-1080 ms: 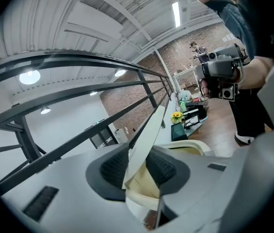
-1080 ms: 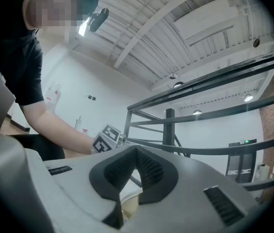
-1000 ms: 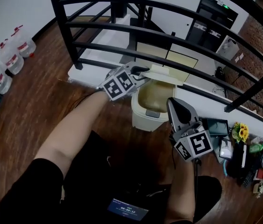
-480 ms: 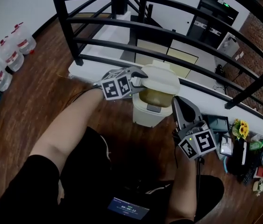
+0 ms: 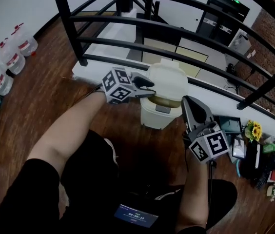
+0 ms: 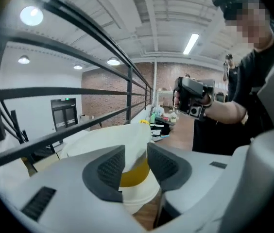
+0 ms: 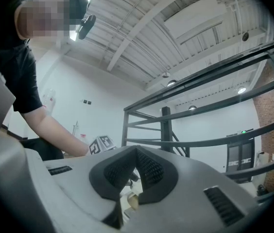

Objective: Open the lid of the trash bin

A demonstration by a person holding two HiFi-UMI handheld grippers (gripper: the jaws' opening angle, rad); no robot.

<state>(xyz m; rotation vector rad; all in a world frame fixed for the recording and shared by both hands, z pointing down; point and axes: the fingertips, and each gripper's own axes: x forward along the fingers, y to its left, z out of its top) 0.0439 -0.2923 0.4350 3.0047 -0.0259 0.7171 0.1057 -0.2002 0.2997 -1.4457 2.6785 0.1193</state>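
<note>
A cream trash bin stands on the wood floor against a white ledge. Its lid lies tilted over it, and a front gap shows the yellow liner. My left gripper is at the lid's left edge. Its jaws have just been opening and stand apart. In the left gripper view the lid, liner and bin show through the gap of the left gripper, and neither pad presses on them. The right gripper hangs right of the bin, its jaws together and empty.
A black metal railing runs behind the bin along the white ledge. Water bottles stand at the far left. Flowers and small clutter fill the right edge. My lap carries a small screen.
The lid has come down from folded back to lying tilted over the bin. The left gripper sank, rolled its marker cube upward and opened its jaws. The right gripper hardly moved.
</note>
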